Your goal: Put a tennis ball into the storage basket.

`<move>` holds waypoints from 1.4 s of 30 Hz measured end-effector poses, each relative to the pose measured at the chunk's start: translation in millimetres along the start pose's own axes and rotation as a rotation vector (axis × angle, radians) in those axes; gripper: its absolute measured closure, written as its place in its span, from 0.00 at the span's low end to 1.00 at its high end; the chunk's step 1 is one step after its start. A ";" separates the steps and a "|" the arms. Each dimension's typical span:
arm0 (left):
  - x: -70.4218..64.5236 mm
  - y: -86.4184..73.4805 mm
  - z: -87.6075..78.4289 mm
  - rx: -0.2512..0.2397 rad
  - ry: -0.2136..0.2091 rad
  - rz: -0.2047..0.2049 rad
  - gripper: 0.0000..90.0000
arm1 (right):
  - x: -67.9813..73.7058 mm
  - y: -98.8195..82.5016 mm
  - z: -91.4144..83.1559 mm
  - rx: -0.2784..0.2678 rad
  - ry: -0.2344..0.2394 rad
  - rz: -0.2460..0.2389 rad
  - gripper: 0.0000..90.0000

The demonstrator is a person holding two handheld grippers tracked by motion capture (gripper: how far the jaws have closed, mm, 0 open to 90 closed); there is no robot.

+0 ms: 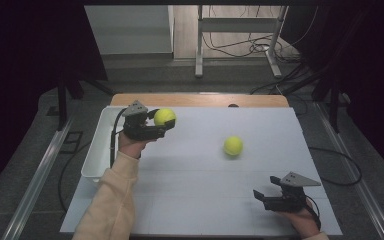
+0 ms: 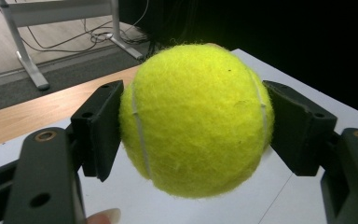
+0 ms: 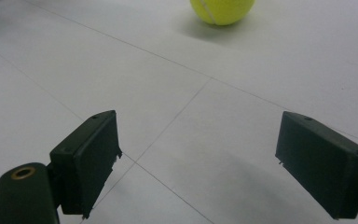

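A yellow tennis ball is clamped between the black jaws of my left gripper, held above the far left part of the white table. Both pads press on the ball's sides. A second tennis ball lies loose on the table right of centre. My right gripper rests low near the front right edge, open, its jaws wide apart with bare table between them. The loose ball lies some way ahead of it.
A white rectangular bin stands along the table's left edge, just beside my left hand. A wooden strip runs along the table's far edge. Beyond it are a dark floor, metal frame legs and cables.
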State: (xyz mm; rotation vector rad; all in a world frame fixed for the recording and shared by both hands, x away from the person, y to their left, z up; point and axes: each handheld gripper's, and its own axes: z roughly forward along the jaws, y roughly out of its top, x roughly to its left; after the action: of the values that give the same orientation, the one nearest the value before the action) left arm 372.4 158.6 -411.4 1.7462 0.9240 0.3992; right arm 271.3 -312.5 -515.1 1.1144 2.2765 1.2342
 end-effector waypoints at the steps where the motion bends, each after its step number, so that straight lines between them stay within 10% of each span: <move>1: 0.8 0.0 -0.5 -0.001 0.001 -0.001 0.29 | 0.0 0.0 0.0 0.000 0.000 0.000 0.15; 42: 37.6 -4.2 -20.4 -0.036 0.097 -0.080 0.29 | -0.4 -0.5 0.6 0.002 0.001 0.008 0.15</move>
State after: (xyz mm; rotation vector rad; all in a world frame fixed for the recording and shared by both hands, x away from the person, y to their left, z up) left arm 381.5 200.5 -414.0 1.6639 1.0461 0.4484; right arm 271.7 -312.6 -515.8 1.1247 2.2766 1.2369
